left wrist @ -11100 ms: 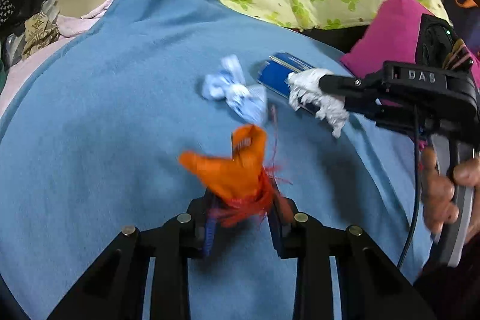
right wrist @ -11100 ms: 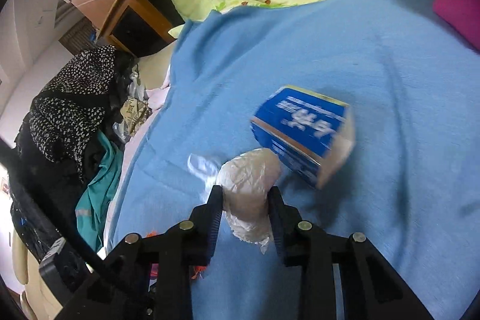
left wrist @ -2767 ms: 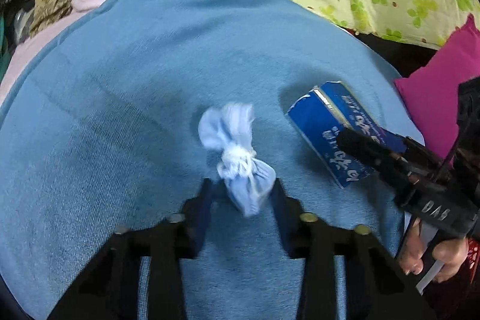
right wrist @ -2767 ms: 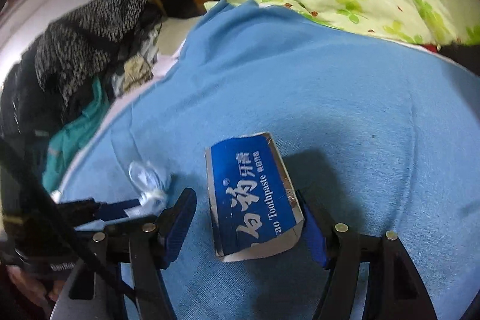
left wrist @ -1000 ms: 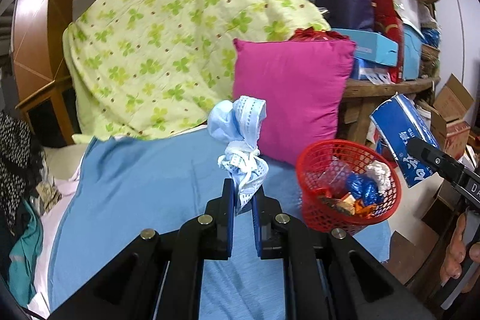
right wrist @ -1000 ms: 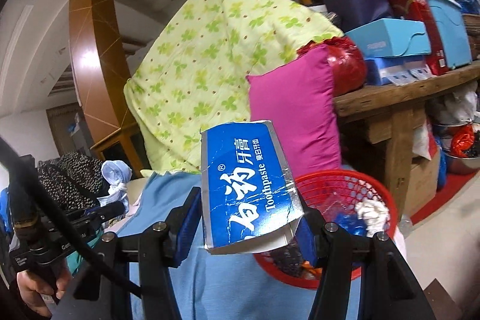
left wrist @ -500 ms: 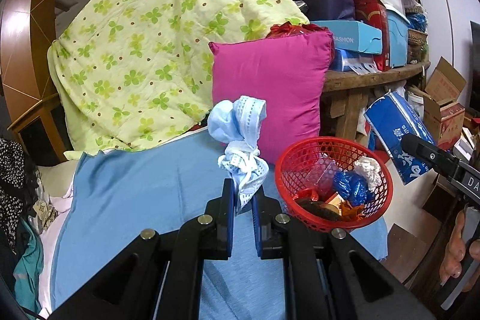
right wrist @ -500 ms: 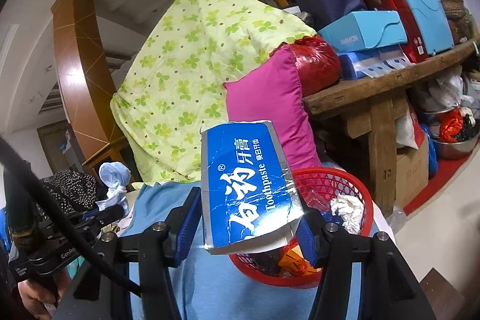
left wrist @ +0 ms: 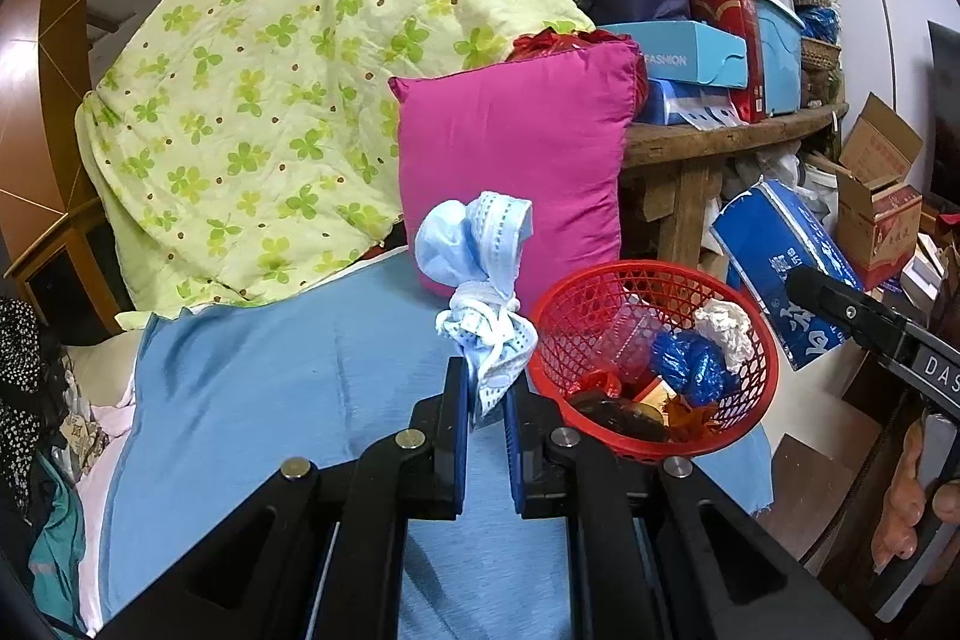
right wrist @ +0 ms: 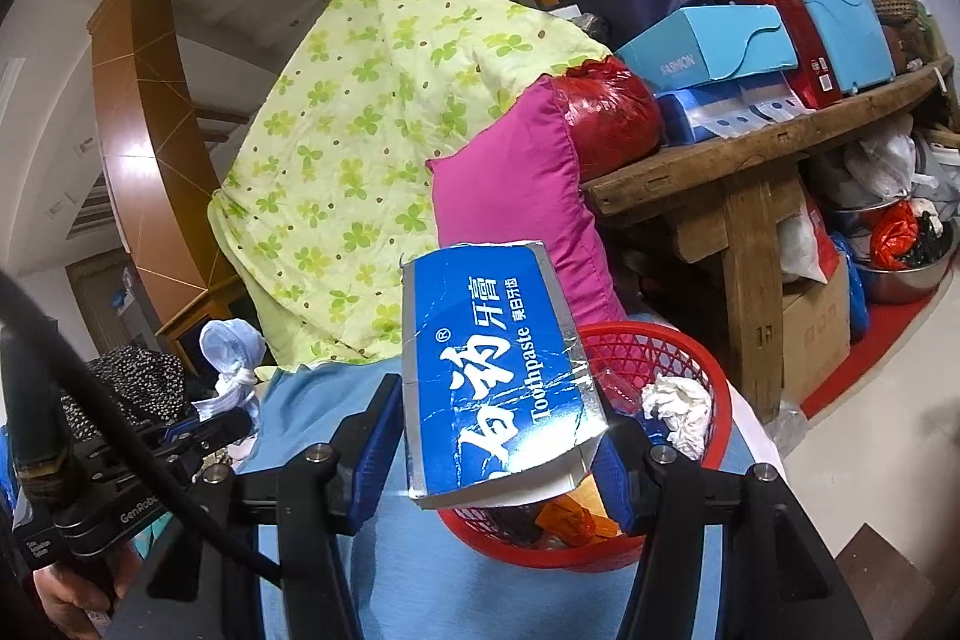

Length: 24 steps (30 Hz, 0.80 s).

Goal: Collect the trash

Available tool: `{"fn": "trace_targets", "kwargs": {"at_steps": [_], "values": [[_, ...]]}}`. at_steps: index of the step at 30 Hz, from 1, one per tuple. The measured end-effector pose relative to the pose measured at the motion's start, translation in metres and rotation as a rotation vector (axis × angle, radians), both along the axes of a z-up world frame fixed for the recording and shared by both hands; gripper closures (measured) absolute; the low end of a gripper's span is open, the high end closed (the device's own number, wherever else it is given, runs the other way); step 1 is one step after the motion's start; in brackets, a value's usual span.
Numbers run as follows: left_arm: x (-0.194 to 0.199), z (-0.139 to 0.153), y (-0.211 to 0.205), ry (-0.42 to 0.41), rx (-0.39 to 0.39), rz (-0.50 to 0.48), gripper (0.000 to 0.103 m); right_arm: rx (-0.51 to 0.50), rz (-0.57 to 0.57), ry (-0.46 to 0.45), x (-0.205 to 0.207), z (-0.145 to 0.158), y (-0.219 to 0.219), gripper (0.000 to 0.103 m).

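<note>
Left gripper (left wrist: 487, 394) is clamped on the lower end of a knotted blue mask (left wrist: 480, 292), which stands up out of its narrow jaws, held above the blue blanket (left wrist: 270, 376). Just right of that gripper sits the red basket (left wrist: 762, 358), perched at the blanket's right edge where the cloth ends and drops toward the floor. Its open top is unobstructed from above; inside lie a white wad (left wrist: 726, 325), a blue wrapper (left wrist: 690, 367), an orange scrap (left wrist: 681, 415) and some clear plastic. Behind it, a pink pillow (left wrist: 516, 160) leans upright, close to the basket's far rim, with a green clover quilt (left wrist: 288, 100) draped to the left and a wooden bench (left wrist: 720, 139) loaded with boxes to the right. Right gripper (right wrist: 489, 451) is spread wide and grips a blue toothpaste box (right wrist: 492, 376) by its two sides, the box tilted and held over the near rim of the basket (right wrist: 714, 403), covering part of its opening. In the left view the same box (left wrist: 780, 256) hangs to the right of the basket, beyond the blanket's edge. In the right view the left gripper (right wrist: 222, 427) with the mask (right wrist: 231, 358) shows at the left, well apart from the box. Open room lies above the basket between the two grippers.
</note>
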State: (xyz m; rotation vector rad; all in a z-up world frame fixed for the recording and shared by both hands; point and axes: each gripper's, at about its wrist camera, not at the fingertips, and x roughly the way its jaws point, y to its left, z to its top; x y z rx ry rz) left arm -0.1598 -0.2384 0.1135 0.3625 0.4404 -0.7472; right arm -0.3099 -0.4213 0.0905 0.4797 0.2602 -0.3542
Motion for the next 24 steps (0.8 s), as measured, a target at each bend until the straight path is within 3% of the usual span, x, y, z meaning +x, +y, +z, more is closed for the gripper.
{"fn": "trace_targets", "kwargs": {"at_steps": [24], "values": [[0.001, -0.017, -0.035, 0.026, 0.059, -0.054, 0.091, 0.055, -0.035, 0.012, 0.0, -0.017, -0.021, 0.042]]}}
